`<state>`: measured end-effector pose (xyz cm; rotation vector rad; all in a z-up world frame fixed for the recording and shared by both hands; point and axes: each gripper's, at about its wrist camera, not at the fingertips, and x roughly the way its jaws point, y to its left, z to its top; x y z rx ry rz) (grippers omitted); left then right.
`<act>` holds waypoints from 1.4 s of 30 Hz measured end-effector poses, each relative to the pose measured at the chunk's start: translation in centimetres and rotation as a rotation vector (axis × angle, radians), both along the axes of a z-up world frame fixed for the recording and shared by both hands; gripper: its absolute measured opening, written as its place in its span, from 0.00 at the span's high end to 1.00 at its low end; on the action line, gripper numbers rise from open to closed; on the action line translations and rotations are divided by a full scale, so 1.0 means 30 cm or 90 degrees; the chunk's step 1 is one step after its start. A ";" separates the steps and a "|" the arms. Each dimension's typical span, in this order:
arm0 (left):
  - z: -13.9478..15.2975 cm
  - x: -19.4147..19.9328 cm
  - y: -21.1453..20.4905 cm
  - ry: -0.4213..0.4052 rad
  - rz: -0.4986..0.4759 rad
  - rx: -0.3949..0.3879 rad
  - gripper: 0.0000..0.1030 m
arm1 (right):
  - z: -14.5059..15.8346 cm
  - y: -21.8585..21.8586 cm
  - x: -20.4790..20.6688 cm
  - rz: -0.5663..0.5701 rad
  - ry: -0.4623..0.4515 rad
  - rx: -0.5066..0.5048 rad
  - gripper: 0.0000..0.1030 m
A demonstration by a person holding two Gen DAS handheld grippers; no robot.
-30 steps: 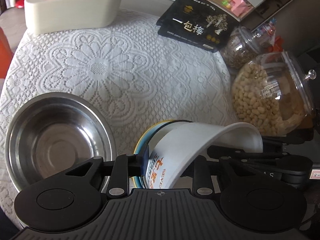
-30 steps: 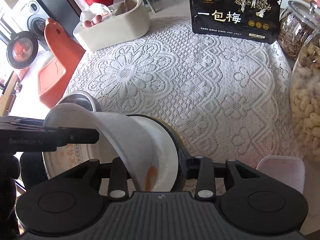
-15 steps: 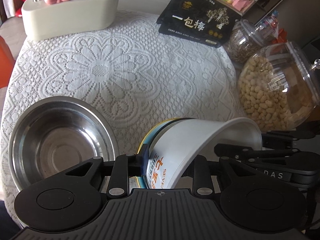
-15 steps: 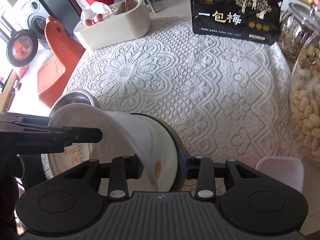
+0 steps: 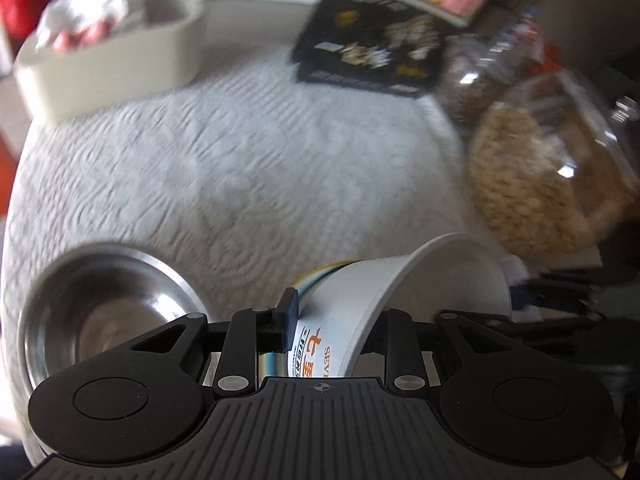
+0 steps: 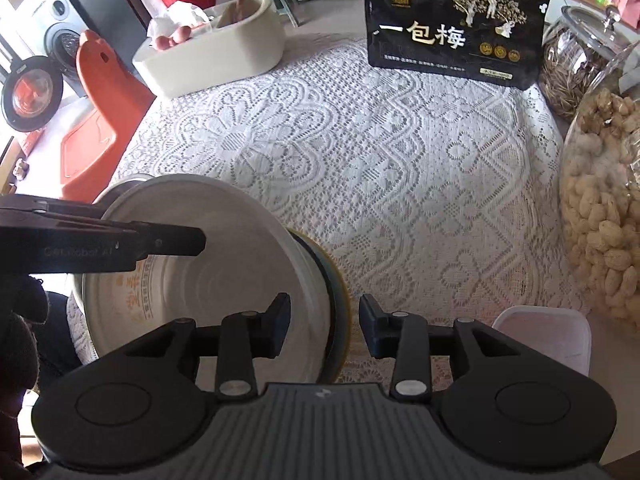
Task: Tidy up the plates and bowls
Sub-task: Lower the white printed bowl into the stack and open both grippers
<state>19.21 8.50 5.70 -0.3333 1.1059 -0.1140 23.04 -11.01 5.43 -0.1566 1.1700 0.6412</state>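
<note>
My left gripper (image 5: 332, 320) is shut on the rim of a white paper bowl (image 5: 400, 288) with orange print, held tilted over a blue-and-yellow-rimmed plate (image 5: 316, 274). A steel bowl (image 5: 104, 300) sits on the cloth to its left. In the right wrist view the white bowl (image 6: 208, 264) lies on its side against the plate (image 6: 336, 292), with the left gripper's fingers (image 6: 120, 240) on its rim. My right gripper (image 6: 323, 326) is open, its jaws astride the plate's edge without touching.
A white lace cloth (image 6: 380, 168) covers the table. A cream tub with eggs (image 6: 216, 56), a black snack bag (image 6: 456, 28), a seed jar (image 6: 576, 68), a peanut jar (image 6: 604, 208) and a small white lidded box (image 6: 552, 336) stand around it. An orange chair (image 6: 104, 112) is at left.
My right gripper has opened and let go of the white bowl and plate. The left gripper has lifted and tilted the bowl more upright; the left view is blurred by motion.
</note>
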 end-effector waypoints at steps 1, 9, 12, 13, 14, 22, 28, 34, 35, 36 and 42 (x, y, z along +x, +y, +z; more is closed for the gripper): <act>0.018 -0.007 -0.008 -0.011 -0.015 -0.005 0.73 | 0.004 0.001 -0.003 0.001 -0.001 0.002 0.64; 0.056 -0.015 -0.020 -0.029 -0.033 0.032 0.73 | -0.005 0.003 0.008 -0.007 0.005 0.003 0.64; 0.012 -0.003 -0.021 -0.009 -0.030 0.033 0.73 | -0.016 0.011 0.002 -0.002 0.010 0.001 0.64; -0.001 -0.001 -0.022 -0.008 -0.029 0.031 0.73 | -0.017 0.013 -0.001 -0.001 0.010 0.001 0.64; -0.010 -0.001 -0.025 -0.010 -0.031 0.031 0.73 | -0.017 0.013 -0.004 0.000 0.009 0.000 0.64; -0.027 0.006 -0.030 -0.021 -0.037 0.058 0.71 | -0.019 0.006 -0.005 -0.003 0.009 0.001 0.64; -0.017 0.010 -0.019 -0.028 -0.042 0.044 0.71 | -0.038 0.015 -0.003 -0.001 0.021 0.000 0.64; -0.073 0.026 -0.030 -0.003 -0.048 0.075 0.71 | -0.041 0.020 -0.014 0.003 0.023 -0.002 0.63; -0.072 0.024 -0.027 -0.006 -0.049 0.074 0.71 | -0.041 0.018 -0.013 0.003 0.024 -0.001 0.63; -0.069 0.021 -0.028 -0.011 -0.053 0.076 0.71 | -0.041 0.018 -0.013 0.003 0.024 -0.002 0.63; -0.072 0.019 -0.061 -0.013 -0.085 0.151 0.71 | -0.052 0.027 -0.016 0.008 0.032 -0.003 0.63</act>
